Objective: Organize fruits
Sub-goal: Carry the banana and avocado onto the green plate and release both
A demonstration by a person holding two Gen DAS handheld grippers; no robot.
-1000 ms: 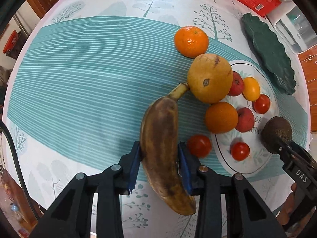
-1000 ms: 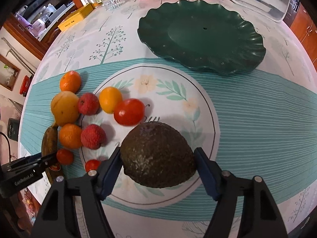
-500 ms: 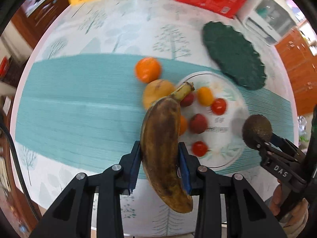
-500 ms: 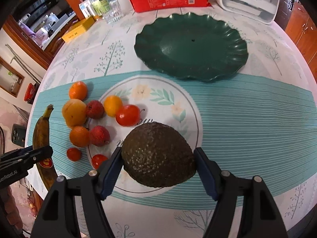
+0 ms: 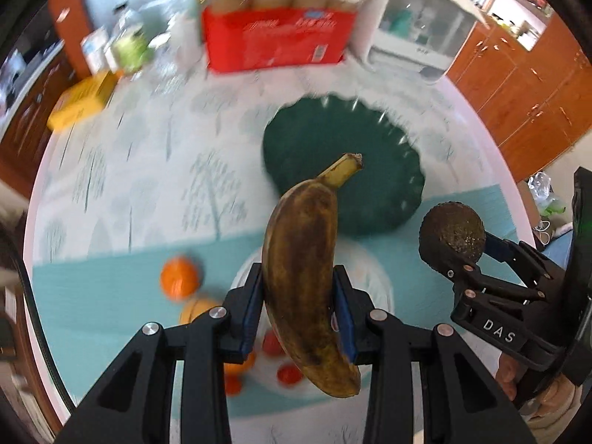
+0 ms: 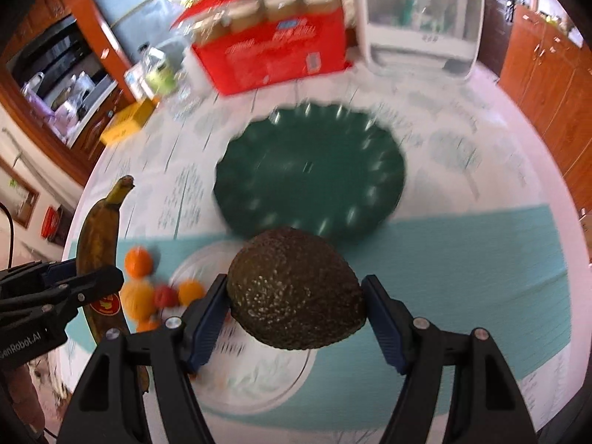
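**Banana and avocado held aloft over the fruit table**

The left tongs (image 5: 299,310) pinch a brown-mottled overripe banana (image 5: 303,266) across its middle, blue pads pressed to both flanks, the yellow stem tip pointing toward 12 o'clock and the blunt end hanging toward 6. From the left wrist camera the banana hangs clear above the table (image 5: 122,170), which wears a pale tree-print cloth with a teal striped band. The right tongs (image 6: 296,318) clamp a dark, pebbly-skinned avocado (image 6: 292,288), one blue pad on each side, the fruit filling the gap between them. In the left view the same avocado (image 5: 451,236) shows at 3 o'clock, with fingers of the person's hand (image 5: 507,373) wrapped on the handle below it.

Beyond both fruits, toward 12 o'clock, lies a dark green scalloped plate (image 6: 310,174), bare of fruit. Nearer, under the avocado, sits a white round plate with a leaf pattern (image 6: 266,377); small red and orange fruits lie blurred along its edge at 9 o'clock. A round orange mandarin (image 5: 179,277) rests on the teal band, off the white plate, at 9 o'clock from the banana in the left view. At the far edge of the table, at 12 o'clock, stands a red cardboard carton of jars (image 6: 273,55), with a white appliance (image 6: 421,26) just to its 3 o'clock side. The background is smeared by motion blur.
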